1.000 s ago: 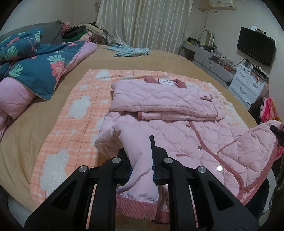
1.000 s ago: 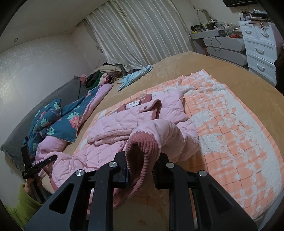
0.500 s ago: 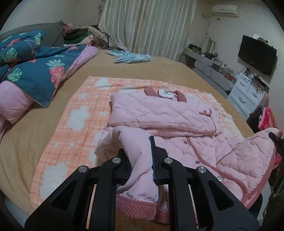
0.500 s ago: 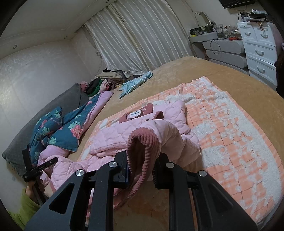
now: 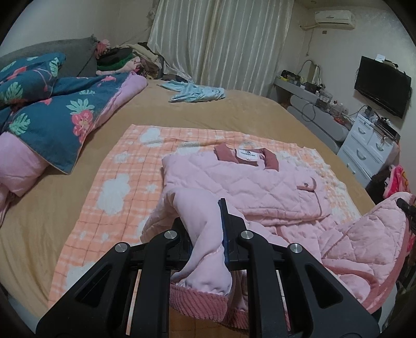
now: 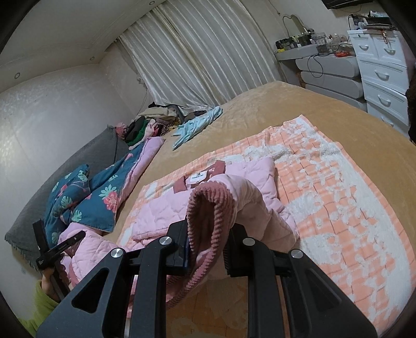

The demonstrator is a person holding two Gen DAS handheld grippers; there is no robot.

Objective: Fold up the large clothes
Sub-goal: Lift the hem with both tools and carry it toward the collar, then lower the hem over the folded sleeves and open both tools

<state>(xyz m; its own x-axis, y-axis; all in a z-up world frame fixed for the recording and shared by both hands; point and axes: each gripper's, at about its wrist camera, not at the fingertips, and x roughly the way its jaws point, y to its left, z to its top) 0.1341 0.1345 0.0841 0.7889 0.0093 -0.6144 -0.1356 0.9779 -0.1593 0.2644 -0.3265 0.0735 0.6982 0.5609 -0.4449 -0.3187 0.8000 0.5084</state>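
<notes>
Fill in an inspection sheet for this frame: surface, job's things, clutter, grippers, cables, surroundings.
Surface: tan bedspread with an orange checked blanket spread on it.
Job's things: pink quilted jacket lies on the blanket, collar at the far end, hem end lifted.
Clutter: light blue garment, floral quilt, heap of clothes.
Grippers: left hand-held gripper shut on the jacket's hem corner; right hand-held gripper shut on its ribbed hem.
Cables: loose leads over the grey dresser.
Surroundings: curtains, wall television, white drawers, air conditioner.
</notes>
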